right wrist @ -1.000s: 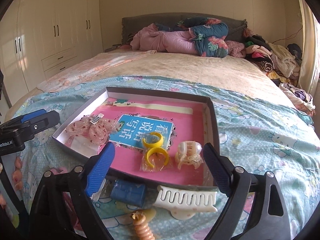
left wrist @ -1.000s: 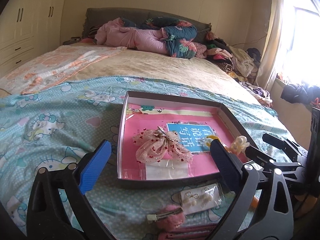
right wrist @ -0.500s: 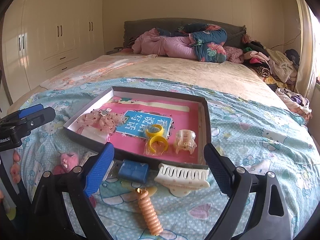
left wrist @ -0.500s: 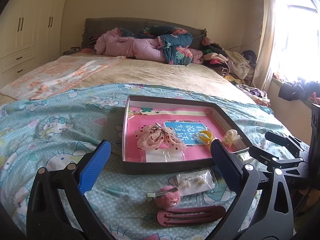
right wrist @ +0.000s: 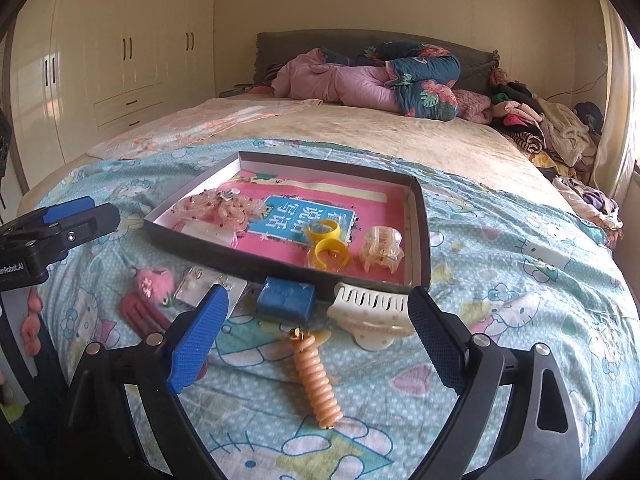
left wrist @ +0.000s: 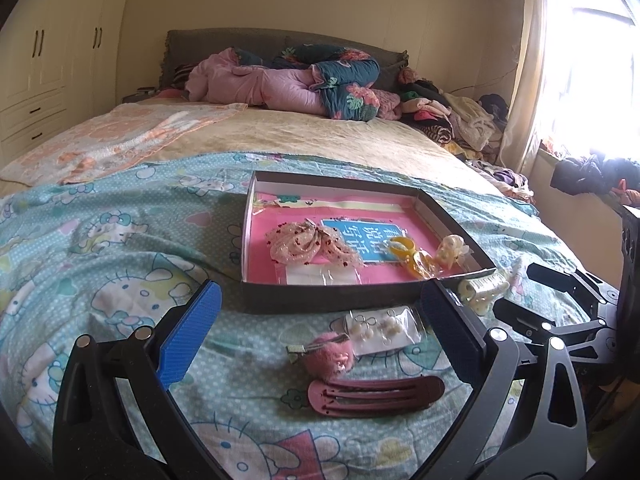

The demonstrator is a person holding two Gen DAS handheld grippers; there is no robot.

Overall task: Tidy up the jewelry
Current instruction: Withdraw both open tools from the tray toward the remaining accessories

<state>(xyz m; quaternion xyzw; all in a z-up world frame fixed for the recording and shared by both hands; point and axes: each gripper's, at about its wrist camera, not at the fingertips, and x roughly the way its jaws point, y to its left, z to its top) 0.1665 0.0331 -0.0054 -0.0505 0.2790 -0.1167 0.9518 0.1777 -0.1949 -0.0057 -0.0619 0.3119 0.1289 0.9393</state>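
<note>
A shallow dark box [left wrist: 448, 216] [right wrist: 420, 216] lies on the bedspread, holding a pink bow [left wrist: 308, 242] [right wrist: 218, 208], yellow rings [left wrist: 404, 246] [right wrist: 326, 246] and a clear claw clip [left wrist: 450, 250] [right wrist: 380, 248]. In front of it lie a pink pompom clip [left wrist: 330, 354] [right wrist: 154, 280], a maroon snap clip [left wrist: 376, 394] [right wrist: 138, 314], a bag of earrings [left wrist: 382, 328], a blue box [right wrist: 285, 300], a white claw clip [right wrist: 370, 312] and a peach spiral tie [right wrist: 316, 380]. My left gripper [left wrist: 320, 328] and right gripper [right wrist: 316, 334] hover open and empty before these loose pieces.
The bed carries a Hello Kitty spread [left wrist: 120, 248], a rolled pink and floral quilt [left wrist: 288, 80] by the headboard and a heap of clothes [left wrist: 452, 116] at the right. Wardrobes [right wrist: 120, 72] stand left, a bright window [left wrist: 592, 72] right.
Both grippers have drawn back and lifted away from the box, so more loose pieces show in front of it. Both stay open and empty.
</note>
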